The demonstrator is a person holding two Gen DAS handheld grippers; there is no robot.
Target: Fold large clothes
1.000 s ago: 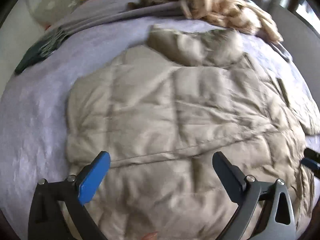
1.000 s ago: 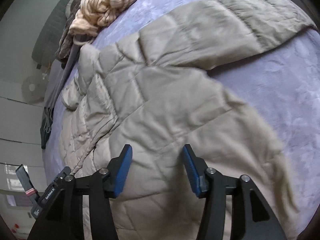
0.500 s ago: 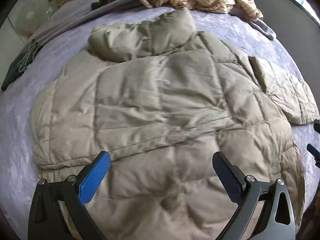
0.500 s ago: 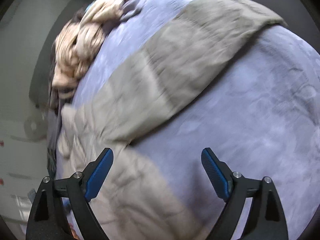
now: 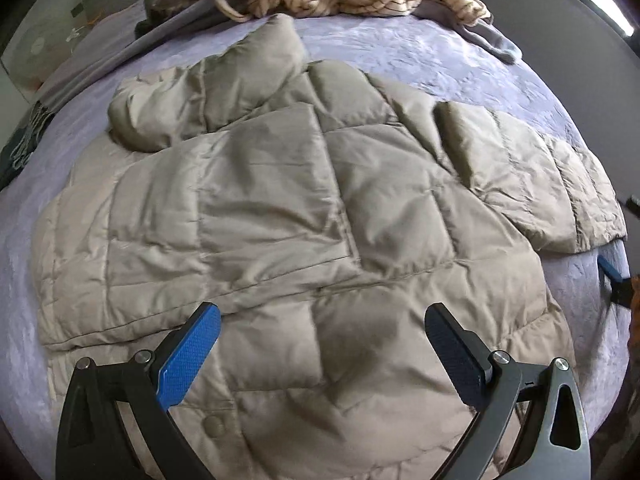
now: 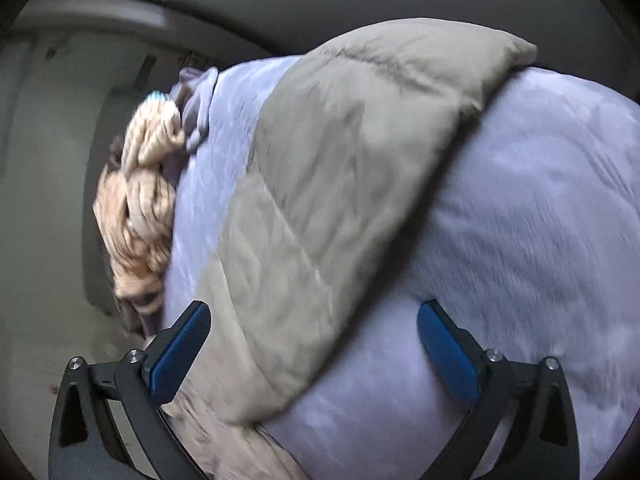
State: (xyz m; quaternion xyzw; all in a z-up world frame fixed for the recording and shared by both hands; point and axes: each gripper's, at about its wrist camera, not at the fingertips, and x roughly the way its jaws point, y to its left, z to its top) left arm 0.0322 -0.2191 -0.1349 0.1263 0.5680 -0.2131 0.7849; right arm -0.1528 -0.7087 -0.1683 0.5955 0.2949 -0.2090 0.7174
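While the beige quilted puffer jacket (image 5: 288,216) lies flat, centre of the lavender bedspread (image 5: 460,60), L gripper (image 5: 320,344) hovers spread, empty. R gripper (image 6: 312,344) jaws opening — nothing between them — toward the sleeve (image 6: 340,184) stretched to 1 o'clock. Risk: slick padding slips from a shallow pinch, sleeve flops back.

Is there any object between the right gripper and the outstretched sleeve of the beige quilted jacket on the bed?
Nothing visible. The right gripper, jaws opening and empty, looks straight along the beige quilted jacket's outstretched sleeve on the lavender bedspread. The cream striped garment pile lies off to the side.
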